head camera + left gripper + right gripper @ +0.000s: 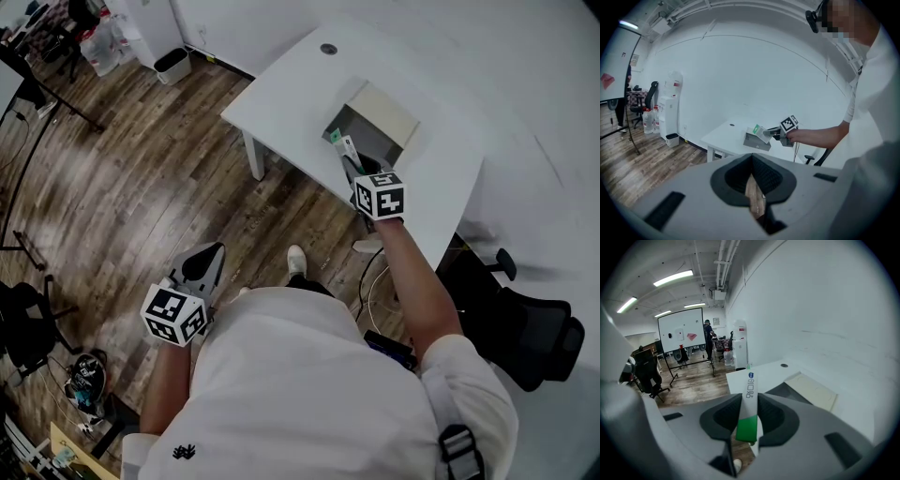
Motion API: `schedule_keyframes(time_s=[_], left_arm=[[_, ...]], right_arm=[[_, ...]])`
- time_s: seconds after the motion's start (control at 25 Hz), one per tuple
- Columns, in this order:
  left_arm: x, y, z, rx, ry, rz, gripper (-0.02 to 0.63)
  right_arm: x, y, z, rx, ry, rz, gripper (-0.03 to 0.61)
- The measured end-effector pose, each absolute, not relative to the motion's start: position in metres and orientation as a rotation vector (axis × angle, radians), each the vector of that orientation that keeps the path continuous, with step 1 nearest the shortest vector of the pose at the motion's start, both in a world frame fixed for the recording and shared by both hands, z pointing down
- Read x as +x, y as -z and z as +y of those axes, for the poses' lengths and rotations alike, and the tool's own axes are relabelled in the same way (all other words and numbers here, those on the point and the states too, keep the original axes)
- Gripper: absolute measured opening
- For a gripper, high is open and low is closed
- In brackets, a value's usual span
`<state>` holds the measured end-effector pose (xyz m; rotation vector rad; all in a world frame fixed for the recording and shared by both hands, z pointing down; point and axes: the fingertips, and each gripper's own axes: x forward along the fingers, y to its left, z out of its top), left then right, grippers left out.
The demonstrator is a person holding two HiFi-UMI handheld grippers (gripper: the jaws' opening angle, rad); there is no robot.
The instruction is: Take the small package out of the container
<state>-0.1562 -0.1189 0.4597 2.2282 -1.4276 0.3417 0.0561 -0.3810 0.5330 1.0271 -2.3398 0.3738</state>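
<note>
My right gripper (354, 167) is shut on a small white and green package (345, 148), held just above the open grey container (375, 127) on the white table (291, 94). In the right gripper view the package (750, 399) stands edge-on between the pads, its white end pointing out past them, with the container (806, 390) below to the right. The left gripper view shows the package (758, 132) tilted over the container (754, 142). My left gripper (204, 258) hangs low at my side over the wooden floor, shut and holding nothing.
The container's pale lid (384, 111) is folded back at the far side. A cable hole (328, 48) lies near the table's far edge. A black office chair (534, 328) stands right of the table, a bin (172, 64) by the wall. A whiteboard (680, 336) stands across the room.
</note>
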Motion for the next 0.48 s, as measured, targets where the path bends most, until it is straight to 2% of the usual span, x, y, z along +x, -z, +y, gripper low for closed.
schedule_keyframes(time_s=[0.48], left_arm=[[-0.177,-0.47,-0.071,2.27,-0.356,-1.368,0.008]], right_arm=[[0.021,-0.511,-0.278,0.966,-0.377,-2.389,0.094]])
